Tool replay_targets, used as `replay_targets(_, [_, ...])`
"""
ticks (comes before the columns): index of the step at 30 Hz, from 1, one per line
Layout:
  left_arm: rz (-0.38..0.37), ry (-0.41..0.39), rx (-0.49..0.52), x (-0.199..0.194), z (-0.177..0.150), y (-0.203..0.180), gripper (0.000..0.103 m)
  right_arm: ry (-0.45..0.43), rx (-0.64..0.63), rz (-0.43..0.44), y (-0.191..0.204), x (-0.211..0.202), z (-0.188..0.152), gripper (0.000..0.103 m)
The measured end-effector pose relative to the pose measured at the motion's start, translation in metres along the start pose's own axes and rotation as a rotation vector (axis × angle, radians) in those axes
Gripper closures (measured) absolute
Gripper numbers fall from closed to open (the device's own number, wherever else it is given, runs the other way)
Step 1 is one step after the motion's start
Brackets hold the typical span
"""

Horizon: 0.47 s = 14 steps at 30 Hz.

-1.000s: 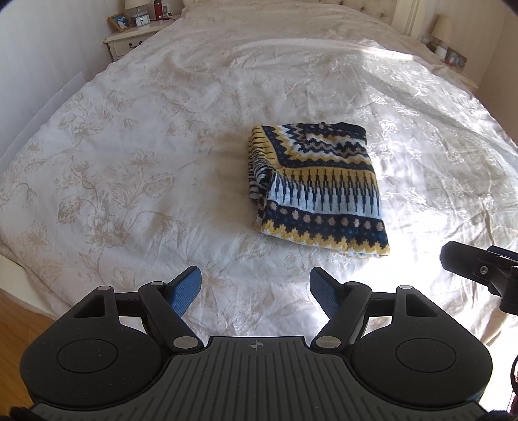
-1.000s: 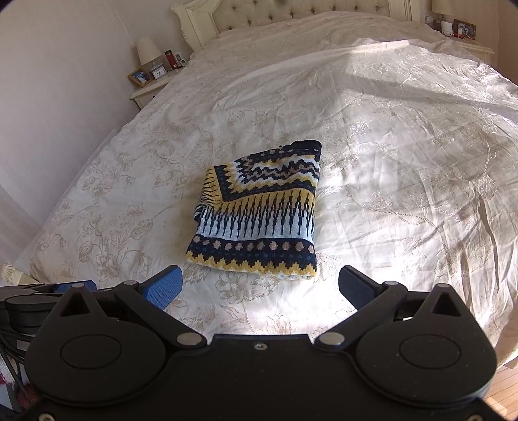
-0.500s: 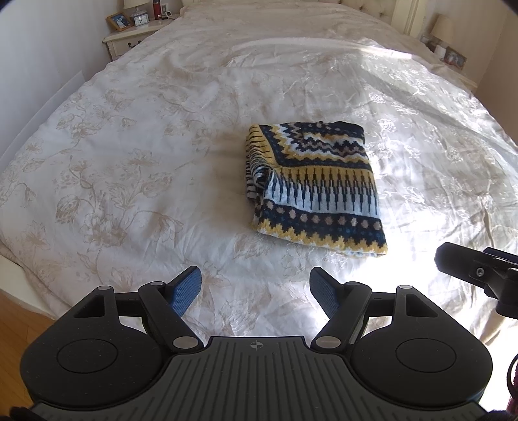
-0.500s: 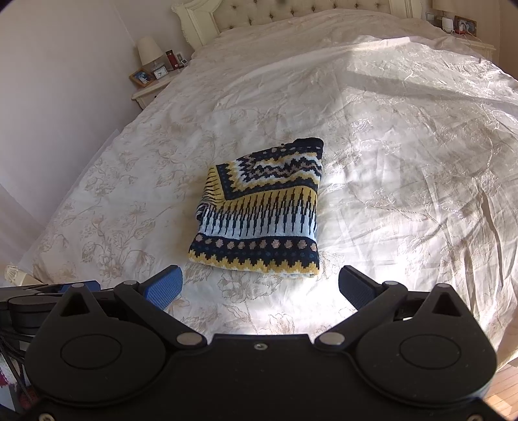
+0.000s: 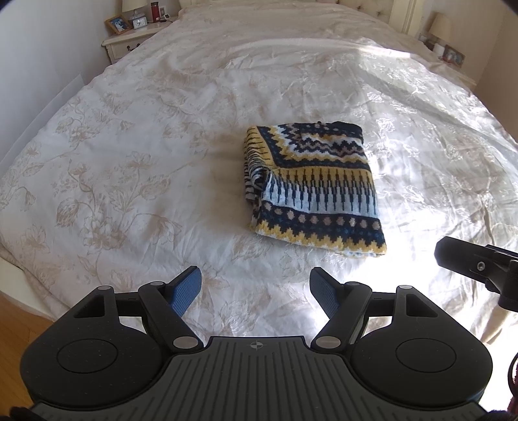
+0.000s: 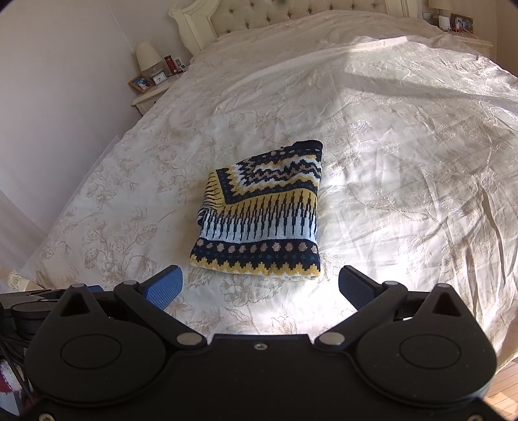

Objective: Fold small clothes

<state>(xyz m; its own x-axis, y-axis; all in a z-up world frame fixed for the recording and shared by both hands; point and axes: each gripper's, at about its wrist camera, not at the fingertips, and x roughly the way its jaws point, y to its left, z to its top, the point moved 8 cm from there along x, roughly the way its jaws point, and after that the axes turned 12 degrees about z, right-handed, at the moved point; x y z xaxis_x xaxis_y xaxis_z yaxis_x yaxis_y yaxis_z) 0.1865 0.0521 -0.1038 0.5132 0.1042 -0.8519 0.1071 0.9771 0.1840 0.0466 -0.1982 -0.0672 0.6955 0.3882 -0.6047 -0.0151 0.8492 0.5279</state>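
A folded knit garment (image 5: 310,187) (image 6: 262,213) in navy, yellow and white patterns lies flat near the middle of the bed. My left gripper (image 5: 255,291) stands open over the bedspread, short of the garment's near edge and a little left of it, with nothing between its blue-padded fingers. My right gripper (image 6: 260,286) is open too, just short of the garment's yellow zigzag hem and holding nothing. The right gripper's finger (image 5: 466,260) shows at the right edge of the left wrist view.
A white floral bedspread (image 5: 129,162) (image 6: 404,162) covers the wide bed. A tufted headboard (image 6: 291,13) stands at the far end. A nightstand (image 5: 129,39) (image 6: 149,94) with a clock, photo frame and lamp sits far left, another nightstand (image 5: 450,58) far right. Wooden floor (image 5: 19,324) lies below the bed's near edge.
Both grippers have drifted slightly; the garment appears a little farther up and left in the left view. The garment itself has not moved, and both grippers stay open.
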Motion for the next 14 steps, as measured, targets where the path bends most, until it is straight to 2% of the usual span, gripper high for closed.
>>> replay_targets(14, [0.005, -0.019, 0.005, 0.0005, 0.0021, 0.0035, 0.031, -0.007, 0.014, 0.002, 0.0088, 0.0054, -0.0004, 0.001])
